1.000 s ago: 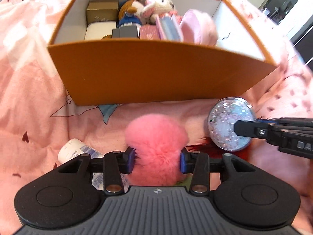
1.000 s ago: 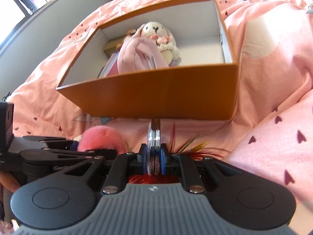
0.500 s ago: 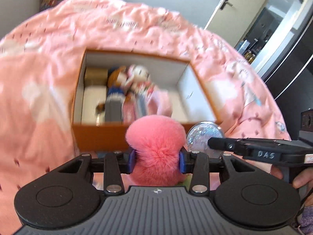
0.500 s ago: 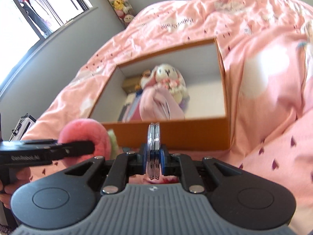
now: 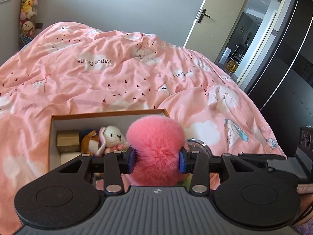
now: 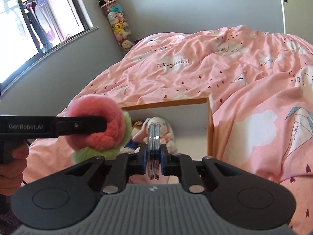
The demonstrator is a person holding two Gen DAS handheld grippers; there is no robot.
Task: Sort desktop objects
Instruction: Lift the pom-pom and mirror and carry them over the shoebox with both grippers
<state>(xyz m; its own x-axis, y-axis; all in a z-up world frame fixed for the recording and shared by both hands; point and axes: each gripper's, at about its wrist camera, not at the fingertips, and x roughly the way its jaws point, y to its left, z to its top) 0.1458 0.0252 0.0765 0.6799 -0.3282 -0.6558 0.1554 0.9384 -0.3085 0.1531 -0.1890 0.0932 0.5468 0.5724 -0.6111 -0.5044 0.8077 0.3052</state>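
The pink duvet (image 5: 121, 82) printed with white clouds and small dark hearts carries the words "PaperCrane", upside down in both views. In the right wrist view the black arm of the left claw (image 6: 109, 124) reads "GenRobot.AI", and a hand (image 6: 11, 168) grips its handle at the left edge.

The left claw (image 5: 156, 159) is clamped on a fluffy pink pompom (image 5: 156, 146), its blue pads pressed into the fur from either side; a pale green fluffy part (image 6: 101, 150) hangs beneath the pink. The pompom is held in the air over the near edge of the orange cardboard box with white inner walls (image 5: 52, 137), which rests on the bed.

The right claw (image 6: 154, 156) is closed tight on a round clear glitter-filled disc (image 6: 154, 148), held on edge with its flat faces turned sideways and its rim pointing forward toward the box. The disc's rim (image 5: 197, 146) shows just right of the pompom in the left view.

Inside the box lie a white crocheted bunny (image 5: 113, 137), a brown plush toy (image 5: 90, 143) and a small gold box (image 5: 67, 141). Both claws tilt downward toward the box.
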